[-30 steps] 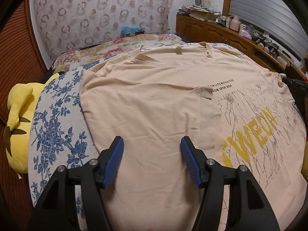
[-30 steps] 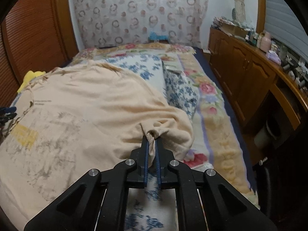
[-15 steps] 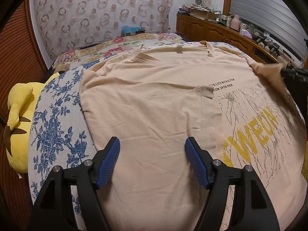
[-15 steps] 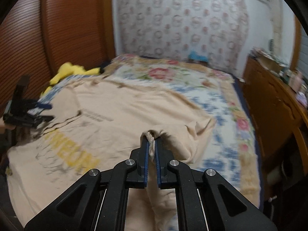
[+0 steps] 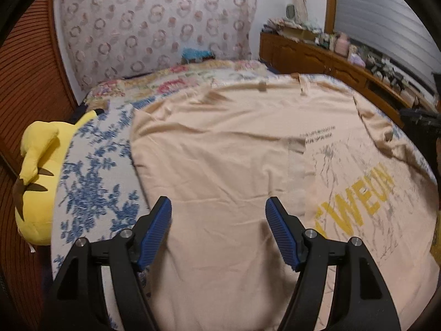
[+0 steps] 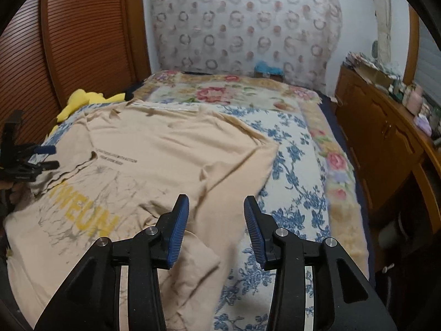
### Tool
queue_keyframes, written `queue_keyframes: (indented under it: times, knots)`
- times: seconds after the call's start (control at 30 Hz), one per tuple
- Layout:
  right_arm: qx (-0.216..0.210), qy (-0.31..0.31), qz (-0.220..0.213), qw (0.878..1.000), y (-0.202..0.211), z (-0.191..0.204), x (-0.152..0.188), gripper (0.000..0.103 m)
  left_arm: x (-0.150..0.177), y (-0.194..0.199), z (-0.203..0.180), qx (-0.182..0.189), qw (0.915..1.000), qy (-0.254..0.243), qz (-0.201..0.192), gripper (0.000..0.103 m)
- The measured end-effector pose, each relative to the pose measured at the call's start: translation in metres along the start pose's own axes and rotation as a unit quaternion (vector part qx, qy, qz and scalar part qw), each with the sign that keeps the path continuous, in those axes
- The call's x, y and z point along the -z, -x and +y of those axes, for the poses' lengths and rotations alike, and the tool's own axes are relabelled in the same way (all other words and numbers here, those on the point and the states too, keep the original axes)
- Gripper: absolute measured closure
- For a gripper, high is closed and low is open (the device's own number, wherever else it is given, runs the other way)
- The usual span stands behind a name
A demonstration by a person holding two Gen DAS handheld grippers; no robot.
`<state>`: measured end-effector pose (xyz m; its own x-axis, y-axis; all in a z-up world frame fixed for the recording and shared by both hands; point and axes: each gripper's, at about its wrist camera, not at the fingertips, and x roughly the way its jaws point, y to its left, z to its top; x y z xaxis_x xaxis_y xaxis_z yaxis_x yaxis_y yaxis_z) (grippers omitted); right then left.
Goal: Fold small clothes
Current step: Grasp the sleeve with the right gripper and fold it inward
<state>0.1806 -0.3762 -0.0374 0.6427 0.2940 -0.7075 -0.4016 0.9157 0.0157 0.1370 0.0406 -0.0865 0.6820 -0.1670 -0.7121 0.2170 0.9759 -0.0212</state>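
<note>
A beige T-shirt [image 5: 220, 151] with yellow lettering lies spread over the bed, its left side folded in across the print. My left gripper [image 5: 218, 202] hovers open above the shirt's near part, nothing between its blue pads. In the right wrist view the same T-shirt [image 6: 154, 149] fills the left half. My right gripper [image 6: 216, 198] is over the shirt's right edge with its jaws opening; no cloth is pinched between them, and a loose fold lies just below. The left gripper [image 6: 53, 156] shows at the far left edge.
The bed carries a blue-flowered bedspread [image 5: 93, 187] and a rose-patterned blanket [image 6: 220, 93]. A yellow plush toy [image 5: 38, 171] lies along the bed's left side by the slatted wooden wall. A wooden cabinet [image 6: 386, 138] with clutter on top runs along the right.
The right gripper swung across with the pinched shirt edge, then opened and let the cloth drop onto the bed. The left gripper's jaws spread slightly wider.
</note>
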Motion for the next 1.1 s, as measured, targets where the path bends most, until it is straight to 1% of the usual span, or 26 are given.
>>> queue_keyframes:
  times: [0.1, 0.23, 0.27, 0.3, 0.33, 0.37, 0.4, 0.47, 0.6, 0.7, 0.77, 0.8, 0.83, 0.87, 0.9, 0.97, 1.1]
  knots:
    - [-0.023, -0.003, 0.010, 1.000, -0.011, 0.005, 0.001, 0.062, 0.003, 0.016, -0.003, -0.014, 0.9996, 0.003, -0.024, 0.032]
    - [-0.043, 0.001, 0.034, 0.998, -0.030, 0.017, 0.002, 0.062, 0.013, 0.036, -0.007, 0.001, 0.9987, 0.018, -0.048, 0.032]
    - [-0.043, 0.004, 0.045, 0.998, -0.036, 0.021, 0.003, 0.066, 0.014, 0.039, -0.007, 0.005, 0.9985, 0.022, -0.051, 0.032]
    - [-0.042, 0.007, 0.059, 0.997, -0.042, 0.023, 0.003, 0.077, 0.015, 0.042, -0.008, 0.009, 0.9982, 0.024, -0.055, 0.032]
    - [-0.043, 0.016, 0.072, 0.996, -0.050, 0.029, 0.003, 0.086, 0.017, 0.045, -0.010, 0.012, 0.9978, 0.027, -0.059, 0.032]
    - [-0.044, 0.022, 0.073, 0.996, -0.052, 0.032, 0.001, 0.090, 0.018, 0.047, -0.011, 0.013, 0.9976, 0.028, -0.062, 0.032]
    - [-0.051, 0.028, 0.072, 0.996, -0.054, 0.036, -0.002, 0.096, 0.019, 0.048, -0.012, 0.016, 0.9974, 0.028, -0.065, 0.032]
    - [-0.058, 0.035, 0.063, 0.996, -0.052, 0.041, -0.011, 0.098, 0.020, 0.050, -0.014, 0.023, 0.9968, 0.027, -0.072, 0.032]
    - [-0.076, 0.051, 0.038, 0.995, -0.049, 0.061, -0.040, 0.100, 0.022, 0.050, -0.018, 0.029, 0.9967, 0.027, -0.071, 0.032]
    - [-0.094, 0.055, 0.021, 0.994, -0.050, 0.080, -0.060, 0.100, 0.024, 0.050, -0.020, 0.029, 0.9967, 0.028, -0.071, 0.032]
    - [-0.090, 0.058, 0.006, 0.994, -0.050, 0.091, -0.070, 0.099, 0.025, 0.050, -0.021, 0.032, 0.9967, 0.027, -0.070, 0.032]
    - [-0.087, 0.058, 0.001, 0.995, -0.049, 0.095, -0.072, 0.093, 0.026, 0.050, -0.022, 0.032, 0.9967, 0.026, -0.070, 0.032]
    - [-0.085, 0.057, 0.000, 0.995, -0.047, 0.098, -0.073, 0.076, 0.027, 0.052, -0.024, 0.031, 0.9968, 0.025, -0.070, 0.032]
    - [-0.081, 0.056, -0.002, 0.995, -0.046, 0.099, -0.073, 0.068, 0.028, 0.053, -0.025, 0.030, 0.9968, 0.024, -0.070, 0.032]
    - [-0.076, 0.056, -0.003, 0.996, -0.045, 0.100, -0.073, 0.064, 0.028, 0.053, -0.025, 0.030, 0.9968, 0.024, -0.071, 0.032]
    - [-0.068, 0.058, -0.004, 0.996, -0.038, 0.095, -0.068, 0.064, 0.029, 0.055, -0.025, 0.031, 0.9966, 0.025, -0.072, 0.032]
    - [-0.033, 0.062, 0.003, 0.997, -0.027, 0.076, -0.050, 0.064, 0.028, 0.056, -0.027, 0.028, 0.9965, 0.029, -0.073, 0.032]
